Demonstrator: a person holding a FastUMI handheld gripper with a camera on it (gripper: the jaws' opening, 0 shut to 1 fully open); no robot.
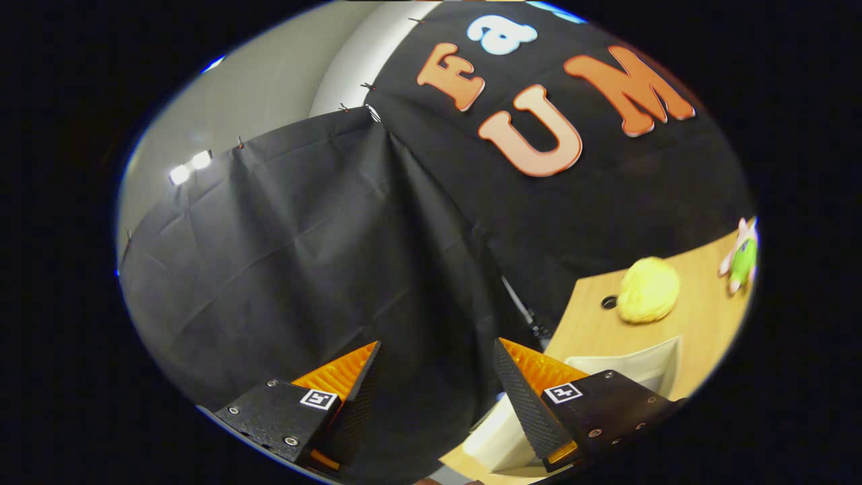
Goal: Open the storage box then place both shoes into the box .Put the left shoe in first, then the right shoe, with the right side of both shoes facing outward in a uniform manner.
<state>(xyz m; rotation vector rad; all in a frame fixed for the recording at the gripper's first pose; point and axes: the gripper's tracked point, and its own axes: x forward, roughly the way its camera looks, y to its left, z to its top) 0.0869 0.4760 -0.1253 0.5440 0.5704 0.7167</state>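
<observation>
The gripper (438, 377) is seen tilted and raised, its line of sight directed mostly at the black cloth wall (303, 256) of the booth rather than down at the work. The two fingers are spread wide apart, with only the dark cloth showing in the gap between them; nothing is held and nothing is pressed by either finger, so the tongs are judged to be released and empty. Just behind and beside the right finger, a white storage box (626, 364) is set on the wooden table (700, 316); part of its pale rim and a side wall can be made out, but whether its lid is on or off cannot be told from this angle. It is possible that the right finger lies close to the box's near edge, though contact cannot be confirmed. No shoes are made out here, so their position is left unsaid. Beyond the box, further along the table, a yellow plush toy (648, 289) is lying next to a small dark hole (609, 302) in the tabletop, and a green and pink toy figure (741, 259) is placed near the far edge; both are well apart from the fingers and appear to be bystanders to the task. The wide-open, lifted pose is judged to suit a transit between steps, with the box kept within reach on the right side.
</observation>
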